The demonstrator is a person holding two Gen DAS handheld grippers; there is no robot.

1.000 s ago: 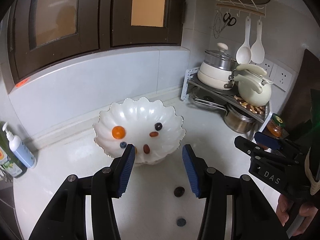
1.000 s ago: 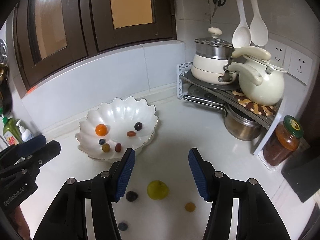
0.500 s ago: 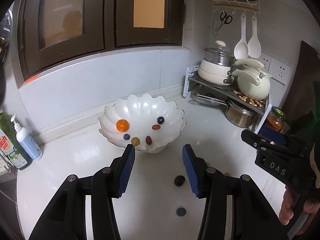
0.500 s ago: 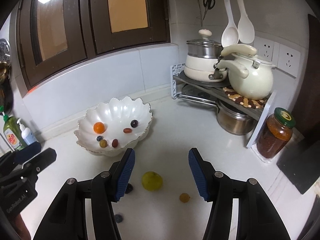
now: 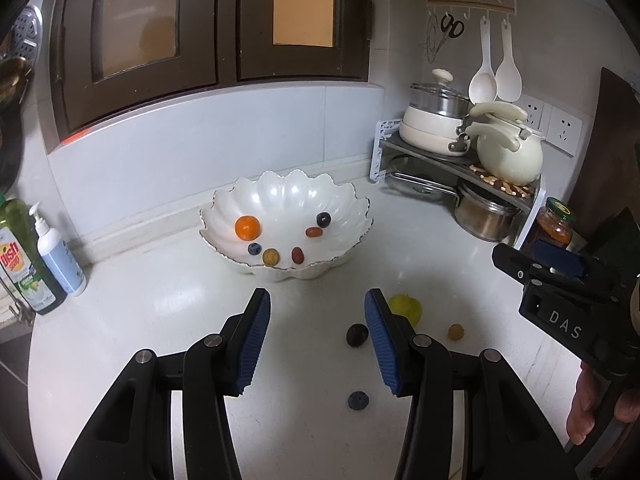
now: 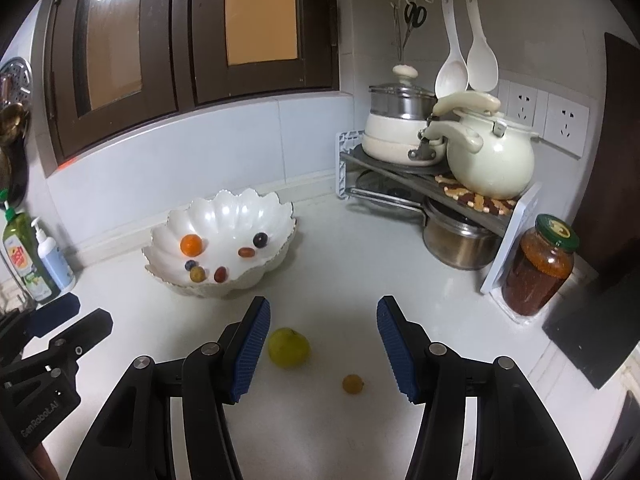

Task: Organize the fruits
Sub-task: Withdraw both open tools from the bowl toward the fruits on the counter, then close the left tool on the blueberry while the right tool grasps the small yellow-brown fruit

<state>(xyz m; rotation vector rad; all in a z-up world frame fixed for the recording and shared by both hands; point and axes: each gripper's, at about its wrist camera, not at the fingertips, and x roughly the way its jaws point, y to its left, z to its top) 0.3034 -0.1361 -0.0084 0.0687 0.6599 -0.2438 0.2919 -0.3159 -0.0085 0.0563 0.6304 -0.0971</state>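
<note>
We've got both hand-held grippers released, nothing between the pads. Right hand-held gripper (image 6: 322,344) points down at the counter (image 6: 360,264); the green fruit (image 6: 289,347) lies just ahead, nearly touching its left pad, w/ the small yellow fruit (image 6: 353,383) inside the gap, nearer the right pad. Green one's roundish, no real long axis, so approach angle barely matters. Left hand-held gripper (image 5: 316,338) sits over bare counter; dark grape (image 5: 357,335) and blueberry (image 5: 358,400) lie to its right side, by the right pad. White bowl (image 5: 224,204) waits beyond, w/ six fruits in it already. We reckon the right hand is nearer the green fruit.
</note>
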